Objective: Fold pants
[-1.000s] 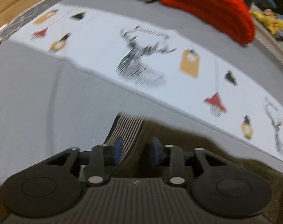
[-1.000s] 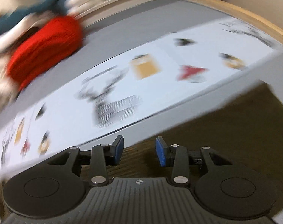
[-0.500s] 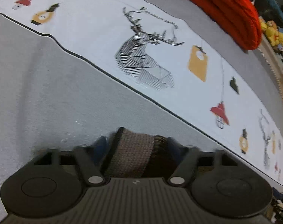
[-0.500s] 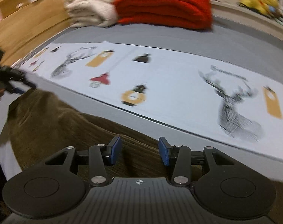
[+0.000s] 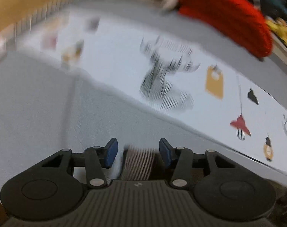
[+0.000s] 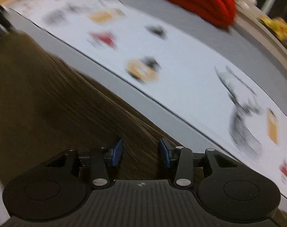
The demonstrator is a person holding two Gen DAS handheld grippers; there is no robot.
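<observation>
Left gripper spread wide, ribbed waistband loose between pads. Right gripper equally wide over brown pants. Only right view shows the spread cloth.

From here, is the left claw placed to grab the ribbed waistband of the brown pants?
Probably yes. The left claw is open with the ribbed waistband lying between its blue pads, nothing in between; whether they touch is blurred.
</observation>
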